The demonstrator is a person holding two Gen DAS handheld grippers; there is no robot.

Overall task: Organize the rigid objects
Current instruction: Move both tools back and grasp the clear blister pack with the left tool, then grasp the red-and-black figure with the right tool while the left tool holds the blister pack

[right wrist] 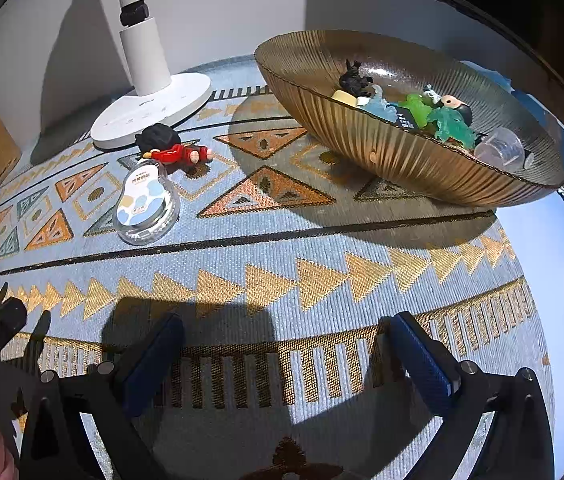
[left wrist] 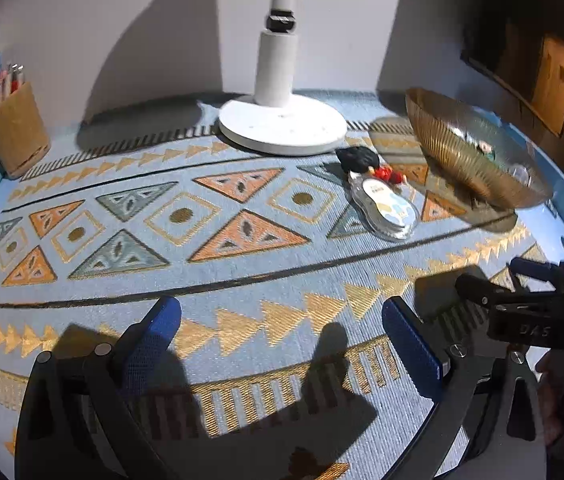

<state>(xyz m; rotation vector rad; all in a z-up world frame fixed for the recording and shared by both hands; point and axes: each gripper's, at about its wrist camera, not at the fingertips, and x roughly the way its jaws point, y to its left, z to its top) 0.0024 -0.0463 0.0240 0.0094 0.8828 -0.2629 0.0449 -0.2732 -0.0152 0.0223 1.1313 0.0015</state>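
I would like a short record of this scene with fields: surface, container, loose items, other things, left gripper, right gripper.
surface: blue woven mat with orange and gold triangles
container: ribbed amber glass bowl, already holding small figures and a clear cup
loose items: red-clothed doll with black hair; clear oval plastic case with printed label; both on the mat, beside the bowl
other things: white round lamp base; tan pen holder
left gripper: open, empty
right gripper: open, empty
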